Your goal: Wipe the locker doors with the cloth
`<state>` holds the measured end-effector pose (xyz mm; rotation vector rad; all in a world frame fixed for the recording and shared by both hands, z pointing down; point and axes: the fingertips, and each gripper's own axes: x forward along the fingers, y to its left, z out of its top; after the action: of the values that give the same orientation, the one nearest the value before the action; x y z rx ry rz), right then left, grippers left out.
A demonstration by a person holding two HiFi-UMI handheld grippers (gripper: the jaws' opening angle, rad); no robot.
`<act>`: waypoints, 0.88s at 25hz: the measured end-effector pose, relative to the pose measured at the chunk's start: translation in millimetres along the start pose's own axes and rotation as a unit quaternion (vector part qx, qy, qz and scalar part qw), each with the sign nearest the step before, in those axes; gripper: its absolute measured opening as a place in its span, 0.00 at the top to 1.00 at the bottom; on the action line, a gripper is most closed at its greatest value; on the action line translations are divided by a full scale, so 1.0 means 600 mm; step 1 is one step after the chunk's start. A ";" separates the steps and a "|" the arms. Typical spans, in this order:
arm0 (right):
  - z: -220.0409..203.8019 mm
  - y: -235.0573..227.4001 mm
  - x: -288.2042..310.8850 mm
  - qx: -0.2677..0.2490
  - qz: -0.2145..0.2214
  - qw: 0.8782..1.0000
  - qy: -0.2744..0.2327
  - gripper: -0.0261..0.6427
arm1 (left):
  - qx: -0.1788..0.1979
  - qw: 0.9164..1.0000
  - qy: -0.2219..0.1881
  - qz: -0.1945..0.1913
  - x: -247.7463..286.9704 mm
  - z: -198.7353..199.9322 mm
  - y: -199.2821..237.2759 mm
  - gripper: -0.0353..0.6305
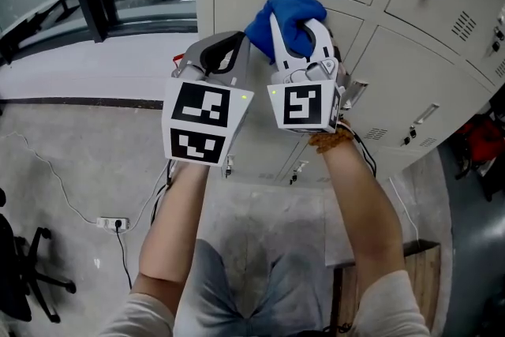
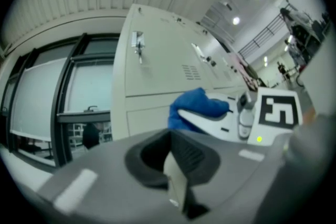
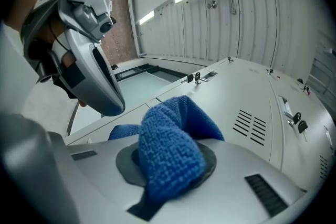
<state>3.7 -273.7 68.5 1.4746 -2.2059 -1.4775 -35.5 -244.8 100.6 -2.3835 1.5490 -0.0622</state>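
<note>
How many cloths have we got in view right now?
1. The blue cloth is clamped in the right gripper's jaws, by the locker doors. The left gripper holds none. Others may lie out of view.

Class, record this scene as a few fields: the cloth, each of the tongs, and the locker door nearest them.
cloth: blue, bunched, gripped by the right tongs
right tongs: shut on the cloth, held up at the locker door
left tongs: shut, empty, beside the right tongs
locker door: pale, closed; whether the cloth touches it is unclear
</note>
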 end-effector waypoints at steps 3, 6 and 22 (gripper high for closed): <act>-0.014 -0.009 -0.013 0.009 -0.010 1.000 -0.002 0.91 | -0.004 1.000 0.000 -0.005 0.005 -0.005 -0.013 0.94; -0.033 -0.009 -0.029 0.021 -0.014 1.000 -0.003 0.91 | -0.007 1.000 0.004 -0.011 0.011 -0.022 -0.029 0.94; -0.120 0.068 -0.095 0.042 -0.012 0.999 0.016 0.91 | -0.035 0.998 0.045 -0.024 0.033 -0.135 -0.066 0.94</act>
<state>46.0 -275.3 159.5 1.5430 -2.2646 -1.3745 -7.7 -265.9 186.3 -2.5047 1.5571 -0.1306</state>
